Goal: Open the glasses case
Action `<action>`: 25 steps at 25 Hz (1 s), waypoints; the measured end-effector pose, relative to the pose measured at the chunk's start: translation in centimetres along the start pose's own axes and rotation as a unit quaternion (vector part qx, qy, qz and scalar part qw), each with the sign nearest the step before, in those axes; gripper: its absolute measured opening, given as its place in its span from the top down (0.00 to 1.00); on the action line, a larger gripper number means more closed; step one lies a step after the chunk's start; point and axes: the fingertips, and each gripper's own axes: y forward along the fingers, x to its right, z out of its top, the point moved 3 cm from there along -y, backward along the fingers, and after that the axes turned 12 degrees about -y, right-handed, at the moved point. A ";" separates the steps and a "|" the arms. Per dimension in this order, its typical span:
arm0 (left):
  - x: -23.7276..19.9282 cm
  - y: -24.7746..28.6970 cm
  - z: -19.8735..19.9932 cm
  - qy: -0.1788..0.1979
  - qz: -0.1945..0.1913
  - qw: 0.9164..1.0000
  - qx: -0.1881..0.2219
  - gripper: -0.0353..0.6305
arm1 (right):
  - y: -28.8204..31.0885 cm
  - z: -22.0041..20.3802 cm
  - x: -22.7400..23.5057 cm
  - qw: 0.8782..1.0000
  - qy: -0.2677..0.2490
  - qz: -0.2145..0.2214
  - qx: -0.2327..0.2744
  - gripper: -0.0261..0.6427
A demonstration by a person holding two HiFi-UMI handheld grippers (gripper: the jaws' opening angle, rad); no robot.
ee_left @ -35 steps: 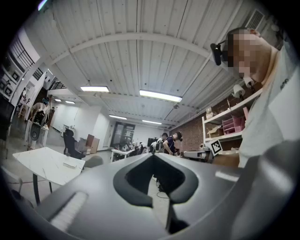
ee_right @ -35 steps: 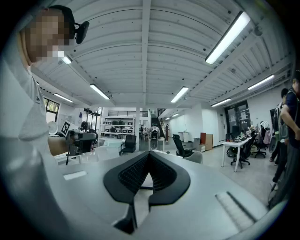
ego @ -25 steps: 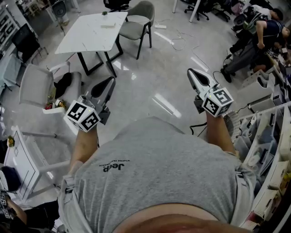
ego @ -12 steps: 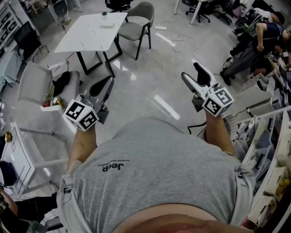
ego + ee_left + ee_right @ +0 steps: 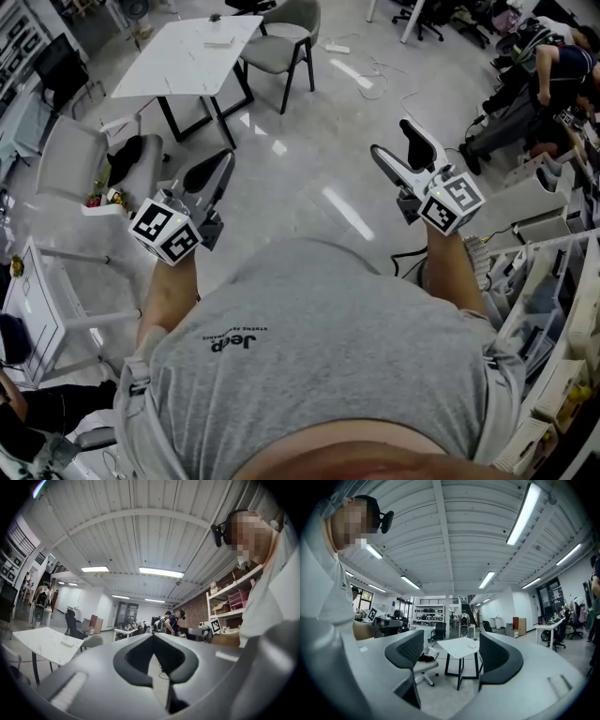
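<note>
Head view: I'm standing on open floor with both tools held out level in front of the torso; the left gripper [image 5: 223, 161] has its jaws pressed together, the right gripper [image 5: 392, 141] has them spread wide with only floor showing between; the white table [image 5: 178, 66] is well ahead, up and to the left, with a small flat thing [image 5: 217, 42] lying on it; too small to tell, but I judge it may be the glasses case, since neither tool holds a case and I see none nearer. Left gripper view: the left gripper [image 5: 152, 636] has its tips meeting and nothing pinched; the table [image 5: 37, 641] sits far off at the left, the flat thing [image 5: 67, 643] on top. Right gripper view: the right gripper [image 5: 451, 639] has just been opening its jaws and nothing is caught in them; the table [image 5: 457, 648] is framed in the gap, far away. So the step is the approach, and the opening itself hasn't begun; to do it well I'd close on the table with the tools level, confirm the thing is the case, spread the left jaws before reaching, steady the base with one tool and work the lid edge with the other; a light case will likely skid if pushed one-sided.
</note>
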 end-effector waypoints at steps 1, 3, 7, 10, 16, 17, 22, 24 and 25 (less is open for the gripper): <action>0.1 0.4 0.0 0.001 0.002 1.000 -0.002 0.88 | 0.0 -0.2 0.4 1.000 0.002 0.002 0.000 0.44; -0.3 1.0 -0.3 0.003 -0.002 1.000 -0.004 0.88 | 0.4 -0.7 1.0 1.000 0.008 0.005 0.000 0.44; -2.1 1.9 -0.2 0.002 -0.001 1.000 -0.016 0.88 | 2.2 -1.6 1.8 1.000 0.012 0.001 -0.002 0.44; -4.6 2.7 0.3 -0.004 -0.007 1.000 -0.016 0.88 | 4.5 -2.2 2.5 1.000 0.014 -0.009 -0.004 0.44; -14.3 6.2 1.5 -0.018 -0.045 0.999 -0.013 0.88 | 12.1 -3.5 4.5 0.999 -0.004 -0.036 -0.017 0.44; -16.4 7.0 2.0 -0.020 -0.053 0.998 -0.014 0.88 | 13.8 -3.6 5.2 0.999 -0.006 -0.045 -0.017 0.44; -26.7 11.8 6.2 -0.021 -0.094 0.995 -0.029 0.88 | 23.7 -3.4 8.2 0.996 -0.006 -0.082 -0.016 0.44; -30.6 13.2 8.3 -0.013 -0.107 0.994 -0.034 0.88 | 27.8 -2.9 9.2 0.996 -0.009 -0.090 -0.014 0.44; -32.5 13.9 9.3 -0.010 -0.112 0.993 -0.036 0.88 | 29.9 -2.7 9.8 0.996 -0.009 -0.093 -0.012 0.44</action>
